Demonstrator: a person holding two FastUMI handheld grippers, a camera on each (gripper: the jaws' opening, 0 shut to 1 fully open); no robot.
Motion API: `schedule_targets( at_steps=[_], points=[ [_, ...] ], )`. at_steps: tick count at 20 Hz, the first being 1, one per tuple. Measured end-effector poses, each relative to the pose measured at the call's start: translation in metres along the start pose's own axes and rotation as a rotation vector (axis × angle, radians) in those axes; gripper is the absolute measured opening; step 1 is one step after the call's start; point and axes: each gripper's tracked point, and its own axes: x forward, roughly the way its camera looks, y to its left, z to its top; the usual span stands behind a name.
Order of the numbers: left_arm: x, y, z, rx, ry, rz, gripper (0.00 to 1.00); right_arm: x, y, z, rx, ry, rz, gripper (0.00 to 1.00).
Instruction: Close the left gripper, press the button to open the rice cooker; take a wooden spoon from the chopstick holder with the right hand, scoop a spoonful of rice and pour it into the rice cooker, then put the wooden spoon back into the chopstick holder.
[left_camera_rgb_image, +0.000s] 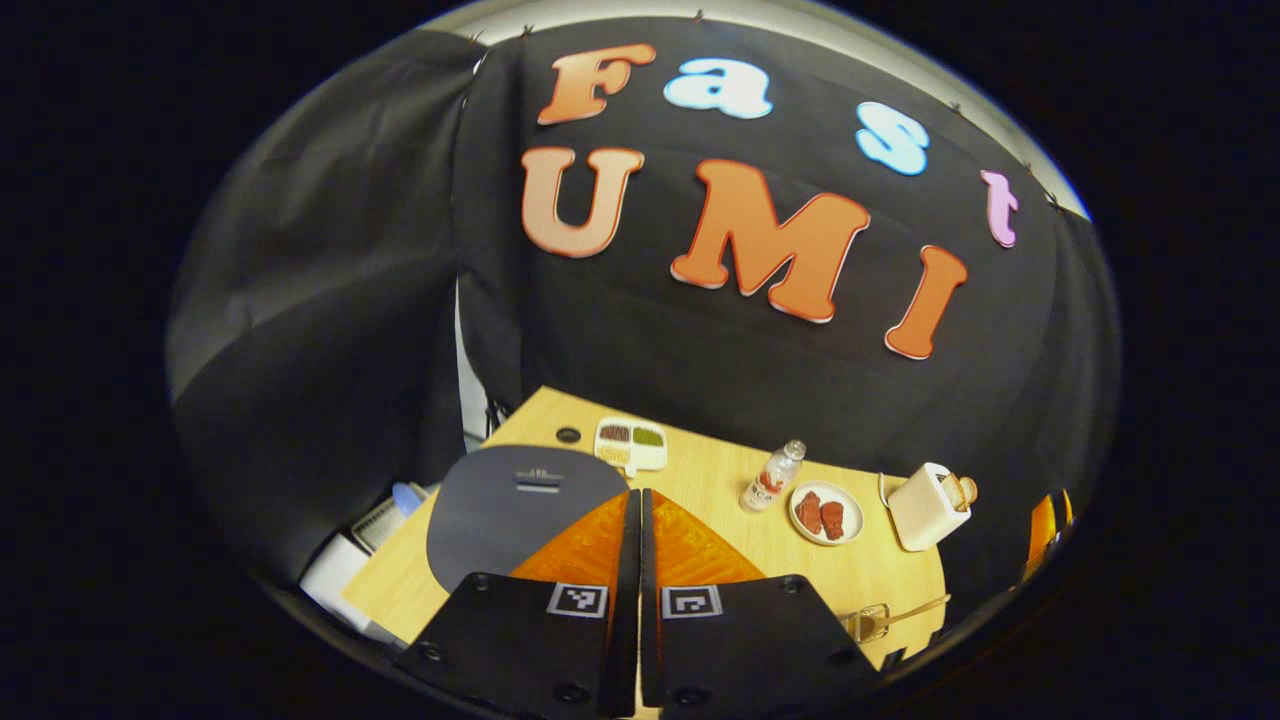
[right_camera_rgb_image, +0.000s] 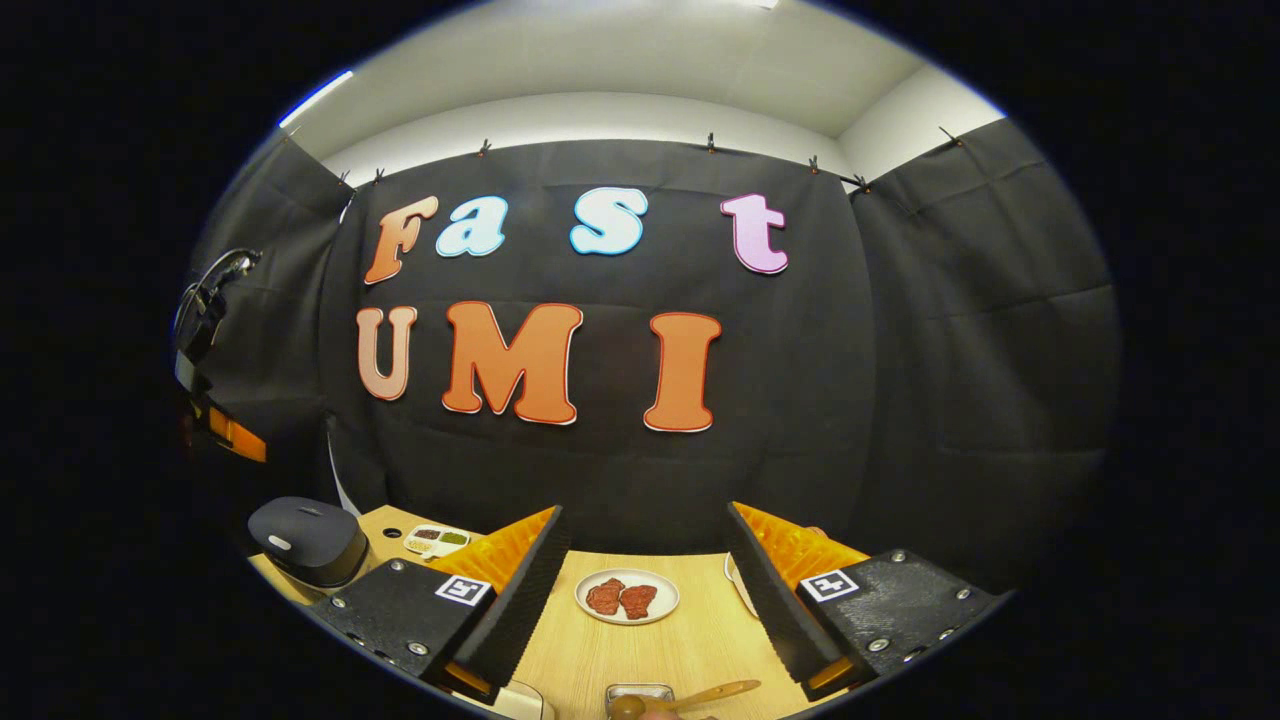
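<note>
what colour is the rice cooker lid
Dark grey, and shut. The rice cooker shows best in the left gripper view.

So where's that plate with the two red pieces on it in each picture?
Left gripper view: the plate lies right of centre on the table, between a bottle and a white toaster.
Right gripper view: the plate lies low at centre, between the right tool's own fingers.
Shared landmark: the dark rice cooker, left of it.

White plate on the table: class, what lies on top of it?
Two reddish-brown pieces of food lie side by side on the white plate; what food it is cannot be told.
</note>
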Motion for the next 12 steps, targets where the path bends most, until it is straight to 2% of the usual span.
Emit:
schedule_targets(
  at_steps=[6,9,12],
  points=[
    [0.033,0.049,-0.053,-0.138,0.317,0.063,0.07,-0.016,-0.024,-0.021,-0.018,0.052,-0.078,0.96],
    [0.042,0.059,-0.086,-0.187,0.448,0.060,0.06,-0.022,-0.037,-0.037,-0.020,0.094,-0.121,0.97],
    [0.053,0.075,-0.093,-0.213,0.474,0.082,0.06,-0.028,-0.048,-0.047,-0.007,0.122,-0.152,0.97]
  ],
)
